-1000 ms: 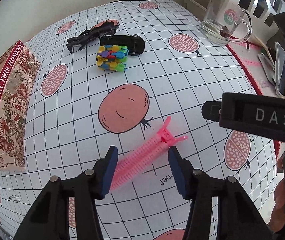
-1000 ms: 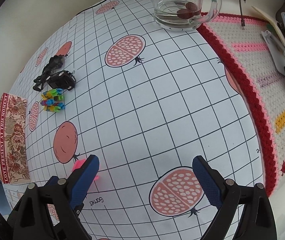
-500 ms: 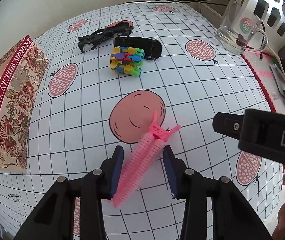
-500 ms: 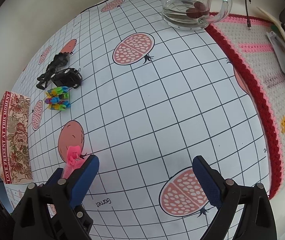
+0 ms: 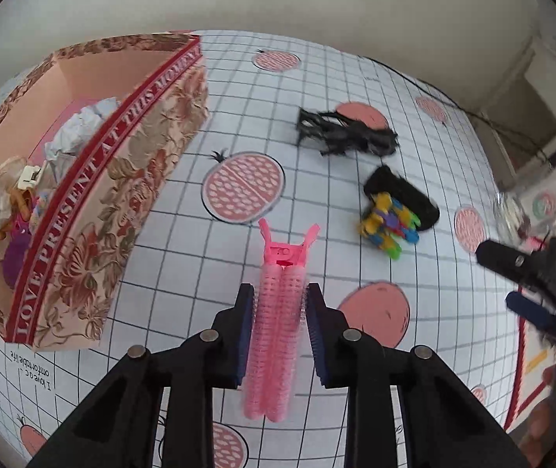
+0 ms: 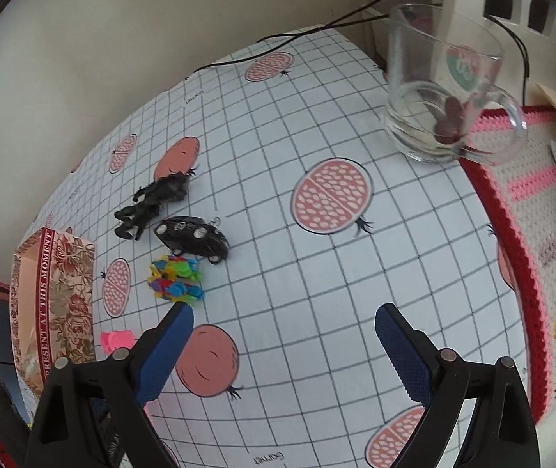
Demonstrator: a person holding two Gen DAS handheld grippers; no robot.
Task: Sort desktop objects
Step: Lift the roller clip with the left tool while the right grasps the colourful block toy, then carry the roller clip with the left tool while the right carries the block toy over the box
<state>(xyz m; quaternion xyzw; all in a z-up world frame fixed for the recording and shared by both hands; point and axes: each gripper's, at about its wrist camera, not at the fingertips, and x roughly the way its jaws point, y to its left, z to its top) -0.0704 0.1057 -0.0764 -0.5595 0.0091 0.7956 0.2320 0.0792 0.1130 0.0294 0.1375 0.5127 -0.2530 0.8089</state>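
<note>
A pink roller hair clip [image 5: 278,335] lies lengthwise between the blue pads of my left gripper [image 5: 280,296]. The jaws are closing and the pads press on its sides, so it hangs above the cloth. The open floral gift box [image 5: 94,179] stands just to its left. My right gripper [image 6: 284,335] is open and empty over the cloth. Ahead of it and to the left lie a bunch of colourful clips [image 6: 176,282], a black toy car [image 6: 192,238] and a black action figure [image 6: 151,202]. The pink clip's tip [image 6: 116,340] peeks out beside the right gripper's left finger.
The floral box [image 6: 54,296] holds crumpled paper [image 5: 79,128] and several small items. A glass mug [image 6: 441,89] stands at the back right, next to a crochet mat [image 6: 531,234] with a red border. Black cables run along the wall.
The left jaws closed onto the pink clip and lifted it off the cloth, swinging left toward the floral box. The right gripper, still open, moved closer to the toys.
</note>
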